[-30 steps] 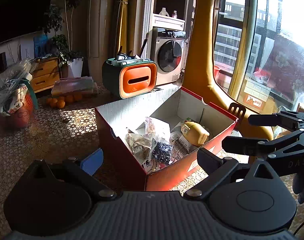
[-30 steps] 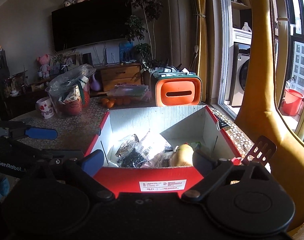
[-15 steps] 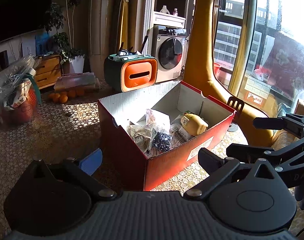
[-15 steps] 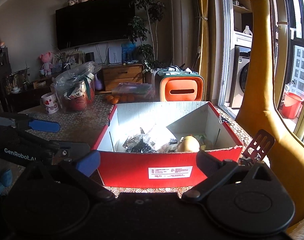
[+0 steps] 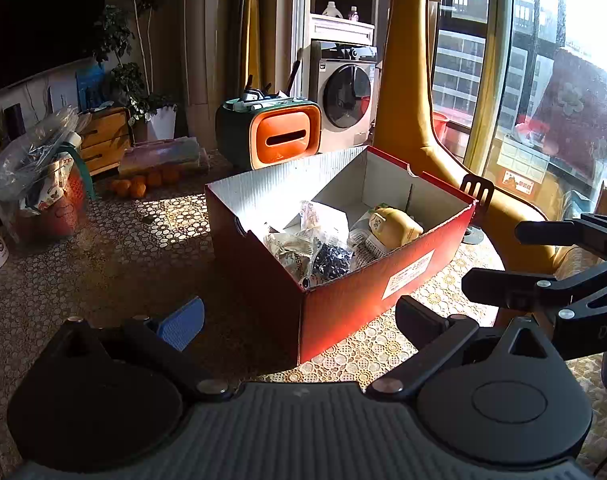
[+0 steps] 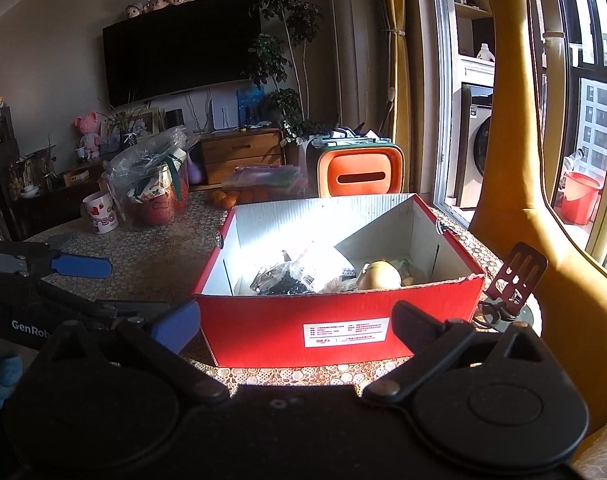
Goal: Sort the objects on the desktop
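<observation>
The red cardboard box stands open on the desk, and the sorted things lie inside it: a yellow bottle toward the window end, and clear packets with a dark bag of small pieces beside it, nearer the middle. All rest on the box floor, below the rim.

The left claw hangs in front of the near corner of the box, fingers apart, nothing between them. The right claw faces the long labelled side of the box, likewise spread and empty. Neither touches the box.

Judgement: the placing step appears finished for these items, and both claws are between errands. Loose things outside the box are few. A black slotted stand sits just beside the box on the window side. Behind the box, well apart from it, are oranges, a mug and a plastic-wrapped basket.

Next move, as I judge it: choose one remaining thing, most likely the stand beside the box, bring a spread claw around it, and close only once it sits squarely between the fingers. The stand looks thin and tilted, so a grip across its flat plate may slip.
</observation>
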Demonstrator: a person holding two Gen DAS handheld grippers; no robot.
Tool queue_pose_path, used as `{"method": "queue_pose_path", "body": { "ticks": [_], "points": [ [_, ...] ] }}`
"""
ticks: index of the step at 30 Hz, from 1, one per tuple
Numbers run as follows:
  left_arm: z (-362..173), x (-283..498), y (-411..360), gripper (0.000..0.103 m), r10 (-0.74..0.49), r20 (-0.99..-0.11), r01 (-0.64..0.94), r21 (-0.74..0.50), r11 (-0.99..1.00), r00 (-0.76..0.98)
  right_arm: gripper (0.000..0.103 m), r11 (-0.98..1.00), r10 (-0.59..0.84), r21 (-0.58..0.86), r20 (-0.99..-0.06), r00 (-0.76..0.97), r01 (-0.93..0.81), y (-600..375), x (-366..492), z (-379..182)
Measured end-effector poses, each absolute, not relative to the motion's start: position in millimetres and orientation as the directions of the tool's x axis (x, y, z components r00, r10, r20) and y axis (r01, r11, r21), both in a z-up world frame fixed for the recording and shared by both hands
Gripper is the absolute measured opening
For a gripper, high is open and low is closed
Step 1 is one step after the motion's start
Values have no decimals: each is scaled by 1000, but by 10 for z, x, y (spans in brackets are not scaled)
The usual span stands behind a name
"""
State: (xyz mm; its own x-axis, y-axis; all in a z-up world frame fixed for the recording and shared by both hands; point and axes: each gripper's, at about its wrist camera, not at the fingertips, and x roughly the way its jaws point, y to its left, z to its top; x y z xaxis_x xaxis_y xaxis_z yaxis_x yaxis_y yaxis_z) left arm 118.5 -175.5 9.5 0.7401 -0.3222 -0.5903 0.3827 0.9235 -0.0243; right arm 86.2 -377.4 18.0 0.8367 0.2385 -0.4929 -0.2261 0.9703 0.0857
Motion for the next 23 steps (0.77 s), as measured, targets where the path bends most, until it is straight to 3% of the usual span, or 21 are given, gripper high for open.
{"method": "queue_pose_path", "body": {
  "ticks": [23],
  "points": [
    [58, 1168, -1613, 102, -323, -606, 358, -67, 931, 727, 102, 975, 221, 89, -520, 825, -205, -3685, 818, 98]
  ]
}}
